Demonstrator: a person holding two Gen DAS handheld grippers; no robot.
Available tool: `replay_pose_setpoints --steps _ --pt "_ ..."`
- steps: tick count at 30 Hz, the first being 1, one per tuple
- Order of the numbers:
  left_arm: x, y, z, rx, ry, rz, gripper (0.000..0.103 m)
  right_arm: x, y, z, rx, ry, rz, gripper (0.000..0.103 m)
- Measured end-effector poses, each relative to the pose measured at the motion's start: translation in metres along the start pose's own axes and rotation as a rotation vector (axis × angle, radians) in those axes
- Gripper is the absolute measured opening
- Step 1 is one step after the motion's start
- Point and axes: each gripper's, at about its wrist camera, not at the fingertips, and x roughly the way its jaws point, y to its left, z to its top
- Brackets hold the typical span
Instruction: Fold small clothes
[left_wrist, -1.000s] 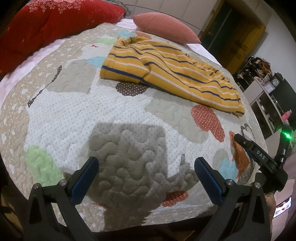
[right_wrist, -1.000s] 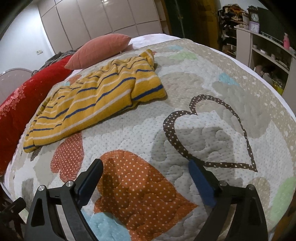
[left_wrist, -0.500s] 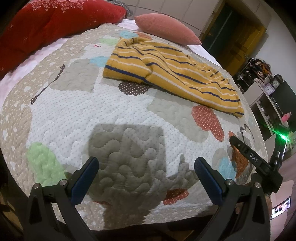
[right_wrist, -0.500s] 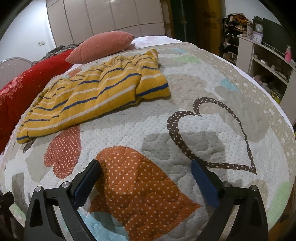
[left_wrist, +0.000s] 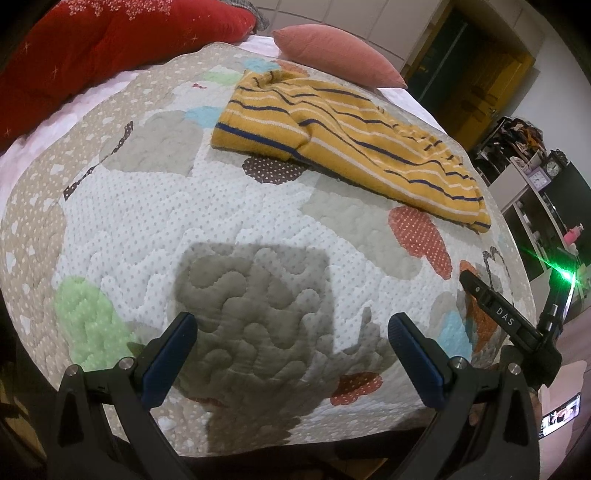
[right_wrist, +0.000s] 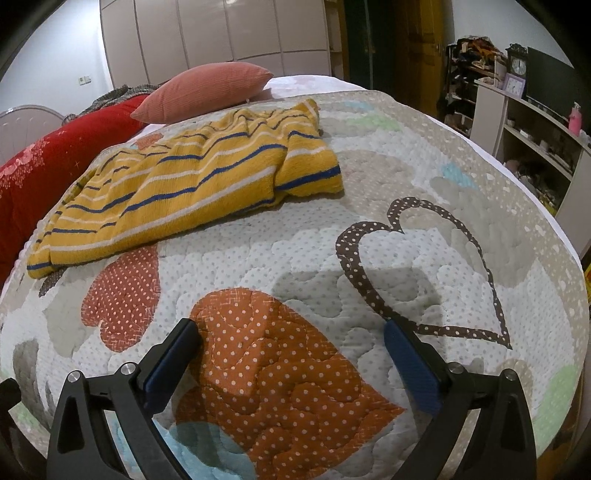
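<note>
Left wrist view: the left gripper (left_wrist: 291, 354) has its jaws spread wide with nothing between them, only bare quilt (left_wrist: 155, 206). The yellow striped garment (left_wrist: 343, 136) lies crumpled well ahead of the jaws, toward their right, untouched.

Right wrist view: the right gripper (right_wrist: 291, 354) is likewise released and empty; the garment (right_wrist: 184, 184) sits ahead and to the jaws' left, near a pink pillow (right_wrist: 207, 92).

Folding seems not yet begun: the step in hand is the approach, and next each gripper likely must reach an edge and pinch it
</note>
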Motion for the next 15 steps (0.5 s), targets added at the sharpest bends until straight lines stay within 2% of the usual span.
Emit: replay_pose_setpoints --steps 9,15 --pt "-0.002 0.0 0.002 0.006 -0.014 0.003 0.103 -0.001 0.003 -0.004 -0.012 -0.025 -0.011 0.102" --pt "-0.006 0.005 0.018 0.032 -0.064 0.048 0.103 -0.002 0.004 -0.008 -0.035 -0.046 -0.021 0.102"
